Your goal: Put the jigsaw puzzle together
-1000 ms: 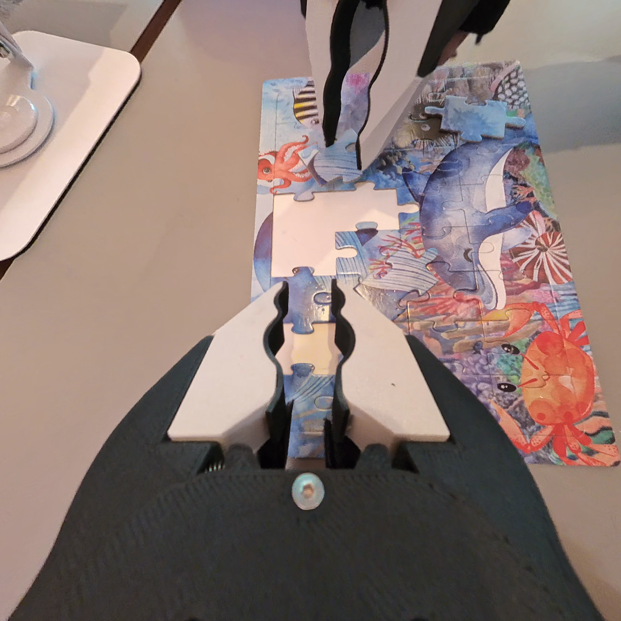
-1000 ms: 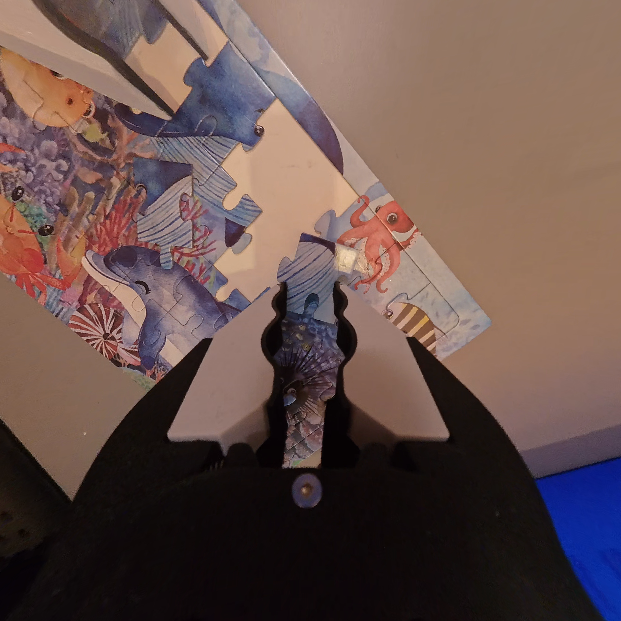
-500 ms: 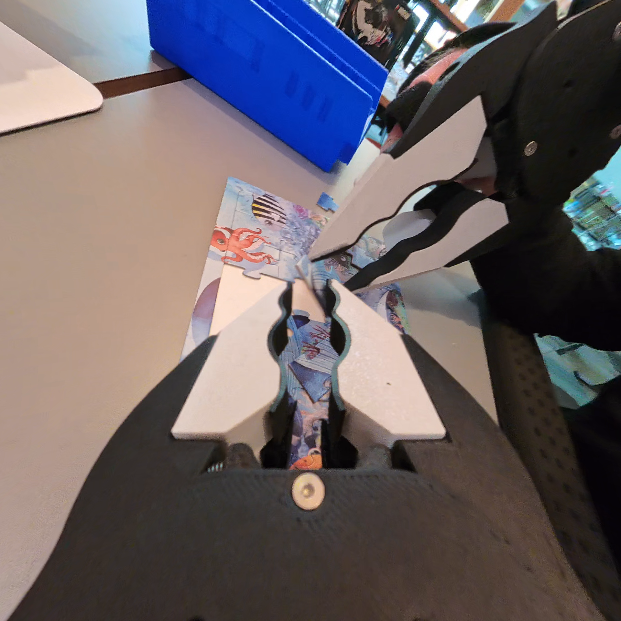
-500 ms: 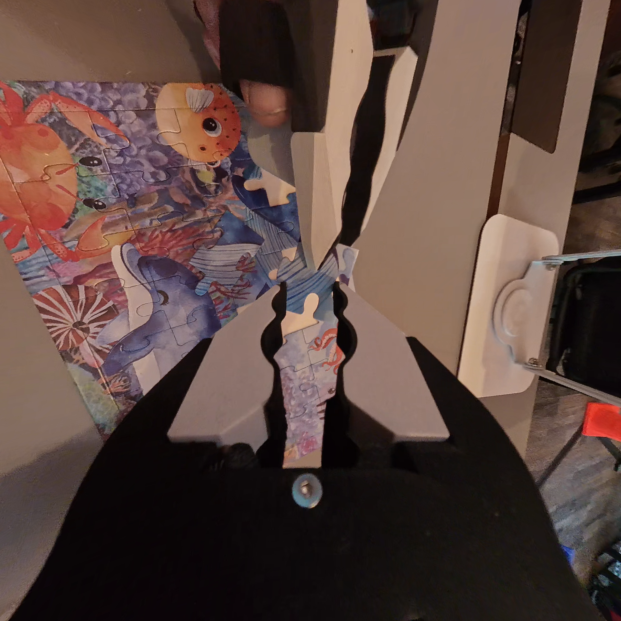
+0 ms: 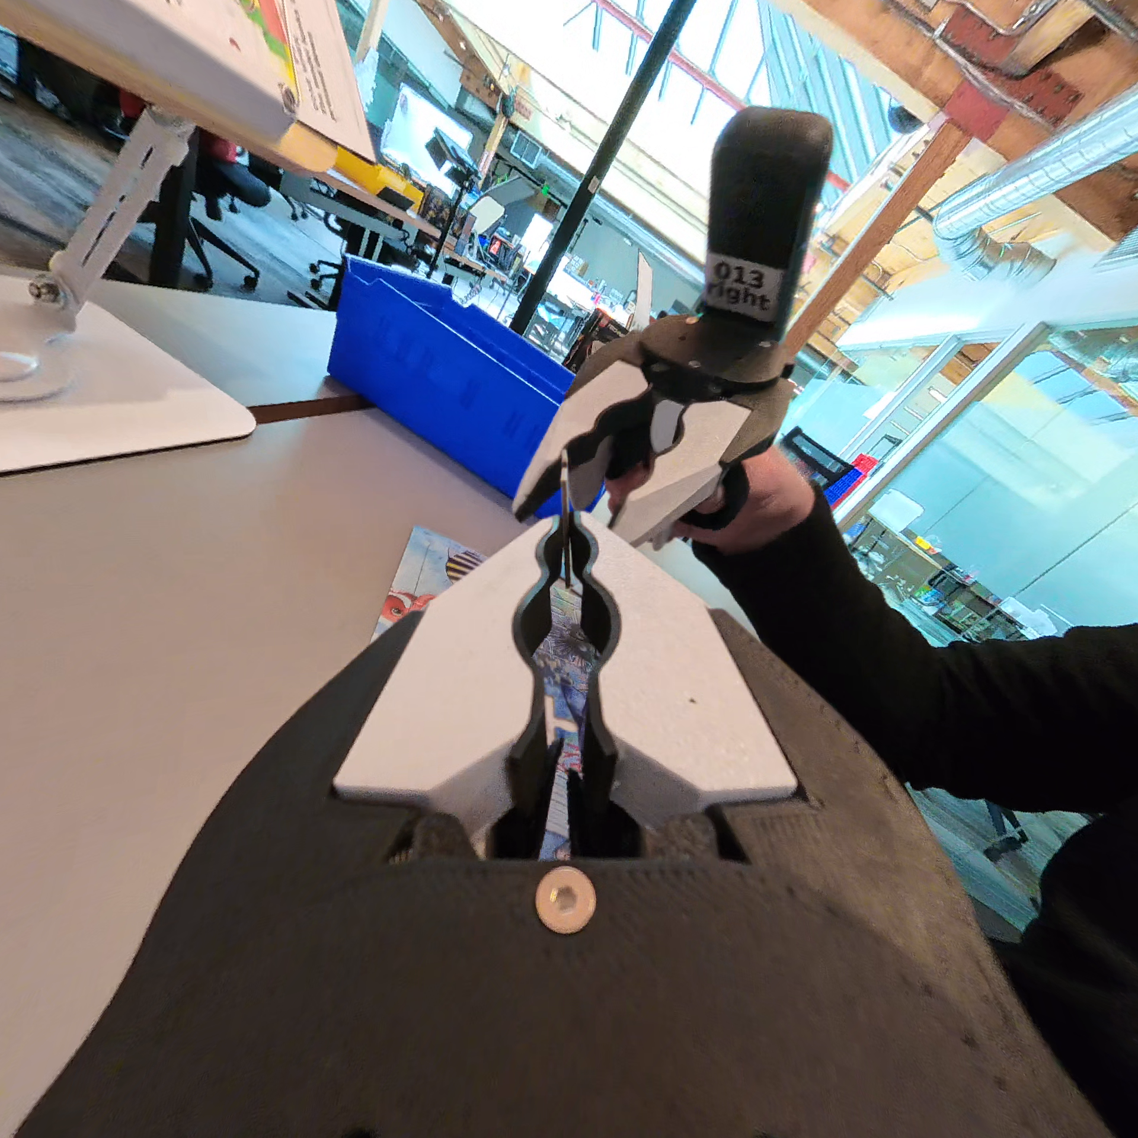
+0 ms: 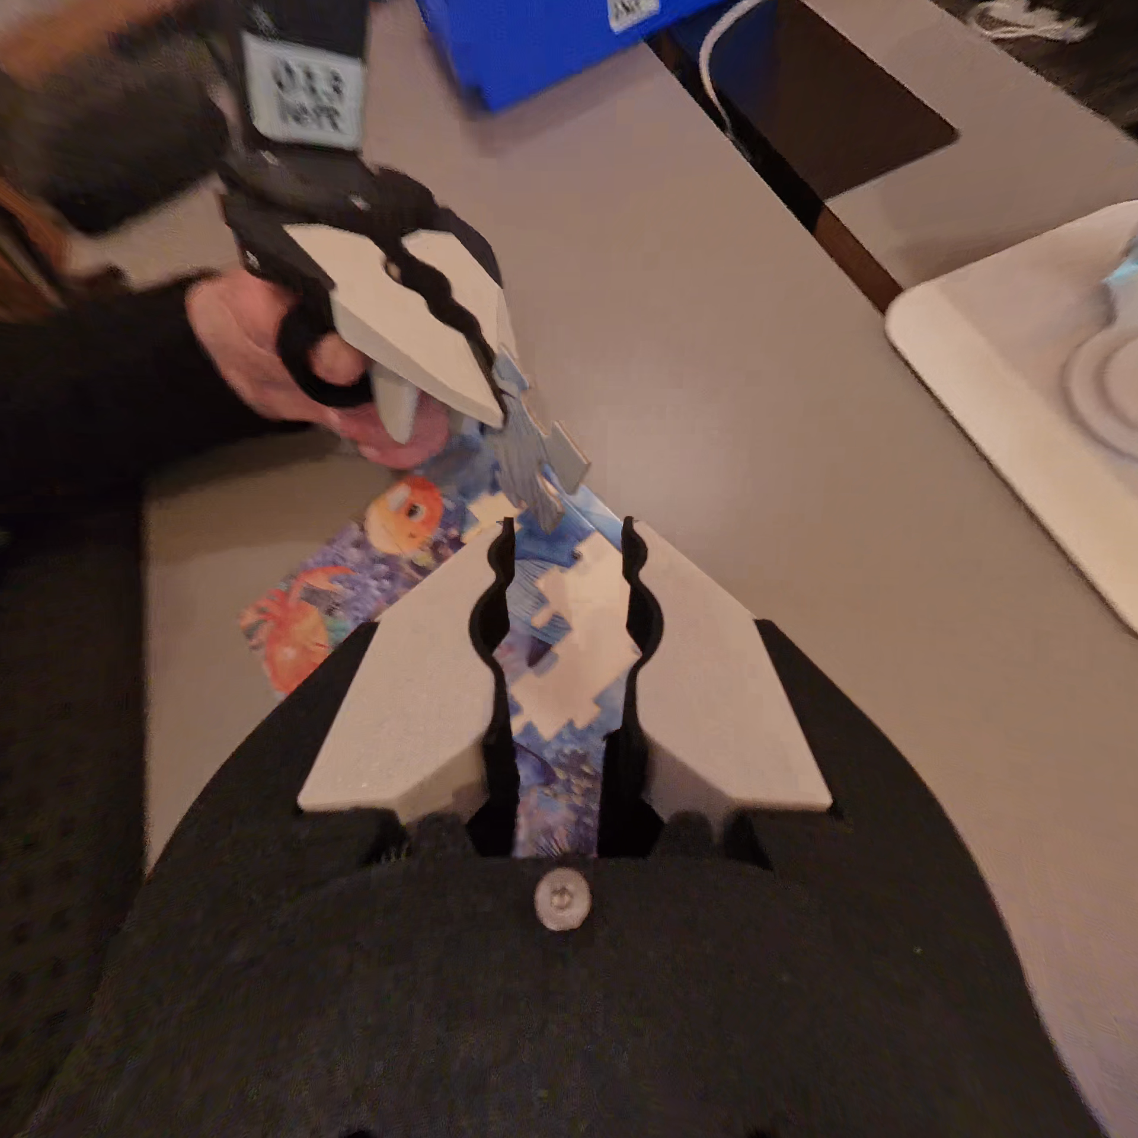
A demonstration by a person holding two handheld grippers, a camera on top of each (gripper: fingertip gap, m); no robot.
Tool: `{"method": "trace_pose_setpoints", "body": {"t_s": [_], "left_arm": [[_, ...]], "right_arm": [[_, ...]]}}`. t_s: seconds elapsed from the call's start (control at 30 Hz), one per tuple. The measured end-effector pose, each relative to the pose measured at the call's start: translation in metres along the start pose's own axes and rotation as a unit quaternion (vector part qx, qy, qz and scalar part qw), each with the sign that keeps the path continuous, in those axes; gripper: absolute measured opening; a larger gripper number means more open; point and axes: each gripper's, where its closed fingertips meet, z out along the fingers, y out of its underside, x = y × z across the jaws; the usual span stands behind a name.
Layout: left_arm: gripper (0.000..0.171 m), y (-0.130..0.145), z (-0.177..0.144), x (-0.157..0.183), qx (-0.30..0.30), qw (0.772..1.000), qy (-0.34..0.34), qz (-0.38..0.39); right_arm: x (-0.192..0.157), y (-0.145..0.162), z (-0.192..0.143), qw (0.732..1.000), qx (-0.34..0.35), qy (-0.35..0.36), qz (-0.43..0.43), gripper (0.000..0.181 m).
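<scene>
The sea-animal jigsaw puzzle (image 6: pixel 308 603) lies flat on the grey table, with a bare gap (image 6: pixel 579 646) in its blue part. It also shows in the left wrist view (image 5: pixel 425 579), mostly hidden behind my fingers. My left gripper (image 5: pixel 566 531) is raised above the puzzle and shut on a blue-grey striped puzzle piece (image 5: pixel 564 492), seen edge-on. In the right wrist view the left gripper (image 6: pixel 502 394) grips that piece (image 6: pixel 532 449) by one end. My right gripper (image 6: pixel 568 523) is open and empty just below the piece. It faces the left one (image 5: pixel 585 505).
A blue bin (image 5: pixel 443 375) stands at the far table edge and also shows in the right wrist view (image 6: pixel 536 43). A white stand base (image 5: pixel 111 394) sits to one side (image 6: pixel 1016 394). A person's hand (image 5: pixel 757 499) and black sleeve hold the right gripper. Both grippers' tips are close together, under 4 cm apart.
Both grippers have lifted off the puzzle. The striped piece has passed from the right gripper to the left, and the right gripper has opened.
</scene>
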Motion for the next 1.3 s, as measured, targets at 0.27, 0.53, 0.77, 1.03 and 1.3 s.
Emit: {"method": "trace_pose_setpoints", "body": {"t_s": [0.27,0.53,0.77,1.03,1.3], "left_arm": [[0.000,0.002,0.006,0.014,0.008,0.999,0.042,0.000],[0.000,0.008,0.009,0.019,-0.002,0.998,0.064,-0.013],[0.002,0.023,0.012,0.018,-0.046,0.997,0.060,-0.004],[0.000,0.013,0.000,0.017,-0.057,0.997,0.040,0.040],[0.000,-0.003,-0.015,0.001,-0.021,0.999,0.017,0.021]], "right_arm": [[-0.020,-0.005,-0.010,0.991,0.042,-0.120,0.052,0.004],[-0.020,-0.019,-0.023,0.983,0.090,-0.145,0.075,0.002],[-0.022,-0.023,-0.026,0.980,0.105,-0.150,0.073,0.000],[-0.022,-0.022,-0.025,0.981,0.097,-0.151,0.079,0.007],[-0.005,-0.004,-0.032,0.989,0.051,-0.110,0.084,0.023]]}}
